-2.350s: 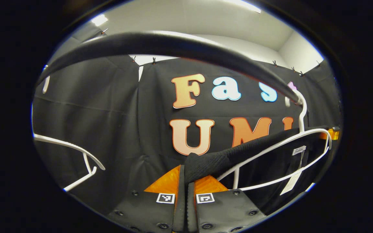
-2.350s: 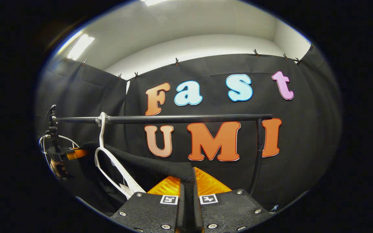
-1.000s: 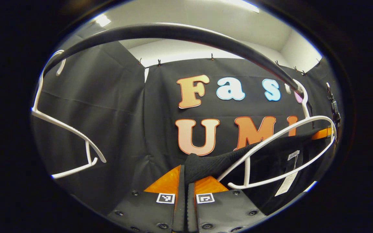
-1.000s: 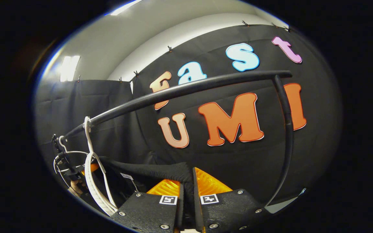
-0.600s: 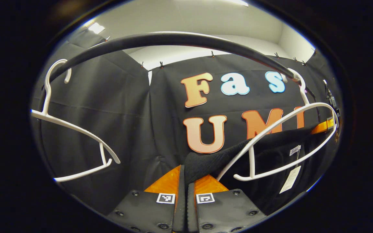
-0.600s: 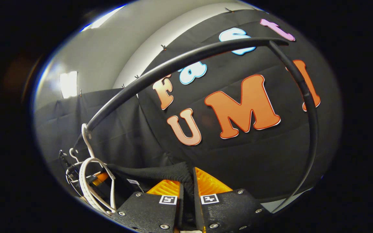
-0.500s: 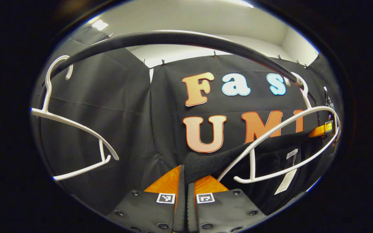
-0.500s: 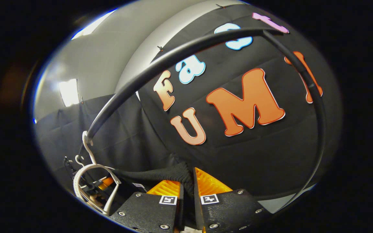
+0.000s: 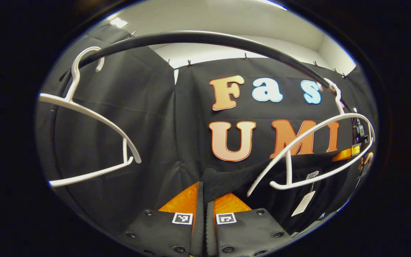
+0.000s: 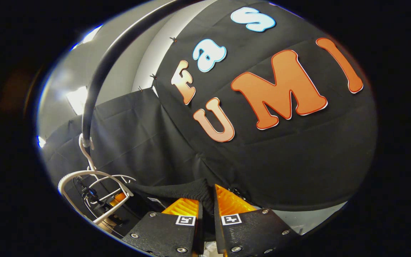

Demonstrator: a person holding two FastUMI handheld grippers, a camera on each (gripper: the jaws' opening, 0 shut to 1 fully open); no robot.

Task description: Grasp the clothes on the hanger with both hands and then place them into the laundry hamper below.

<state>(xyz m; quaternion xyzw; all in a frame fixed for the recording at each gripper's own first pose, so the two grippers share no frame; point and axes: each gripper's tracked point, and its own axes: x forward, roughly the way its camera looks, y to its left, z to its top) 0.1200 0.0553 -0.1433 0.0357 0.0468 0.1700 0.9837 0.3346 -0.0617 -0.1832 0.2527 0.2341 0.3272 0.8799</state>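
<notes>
The black knitted garment point(image 9: 227, 180) is stretched between the two grippers, below the white plastic hanger point(image 9: 312, 150) it came from; its paper tag point(image 9: 303, 202) dangles beneath that hanger's lower bar. In the left gripper view the left gripper point(image 9: 202, 200) has both fingers clamped on one ribbed corner of the cloth, and the fabric runs off to the right toward the other gripper, seen small at the far edge with a hand point(image 9: 365, 161) behind it. In the right gripper view the right gripper point(image 10: 205, 205) is likewise clenched on a rolled edge of the same garment point(image 10: 177, 191), which leads left past the white hanger point(image 10: 91, 182). That hanger hooks over the black metal clothes rail point(image 9: 198, 37), which arches across the top. A second, bare white plastic hanger point(image 9: 91, 139) hangs from the rail's left end, well apart from the first.
</notes>
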